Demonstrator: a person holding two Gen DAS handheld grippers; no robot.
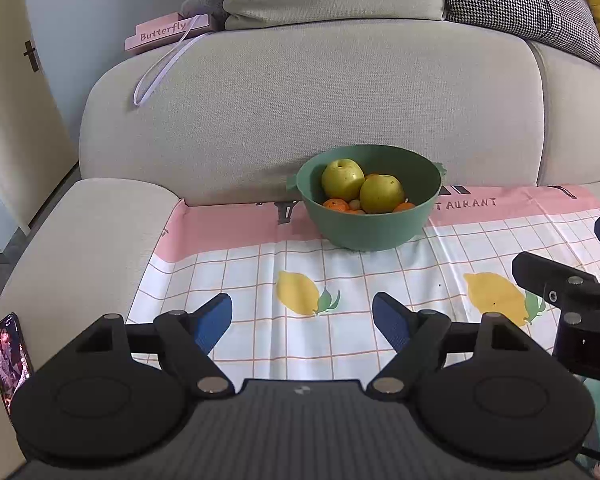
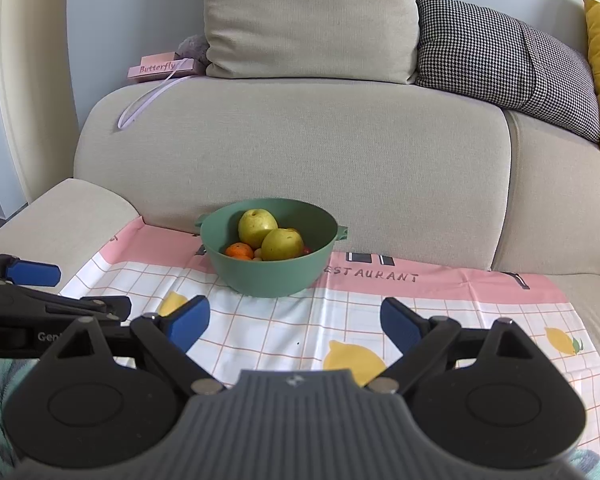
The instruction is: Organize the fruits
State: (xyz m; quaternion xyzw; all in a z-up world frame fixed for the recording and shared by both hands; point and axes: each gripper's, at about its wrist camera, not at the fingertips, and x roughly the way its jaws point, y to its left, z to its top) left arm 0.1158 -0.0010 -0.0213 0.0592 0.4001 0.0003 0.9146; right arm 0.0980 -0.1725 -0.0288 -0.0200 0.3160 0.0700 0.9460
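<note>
A green bowl (image 1: pixel 370 224) stands on a checked cloth (image 1: pixel 340 344) on the sofa seat, against the backrest. It holds two yellow-green apples (image 1: pixel 342 178), small oranges (image 1: pixel 336 205) and some smaller fruit. My left gripper (image 1: pixel 302 322) is open and empty, low over the cloth in front of the bowl. My right gripper (image 2: pixel 296 326) is open and empty too, in front of the bowl (image 2: pixel 270 268) and a little to its right. Each gripper shows at the edge of the other's view.
The beige sofa backrest (image 1: pixel 300 100) rises right behind the bowl, with cushions on top. A pink "Butterfly" box (image 1: pixel 166 32) lies on the back's left end. A phone (image 1: pixel 8 356) leans by the left armrest (image 1: pixel 80 240).
</note>
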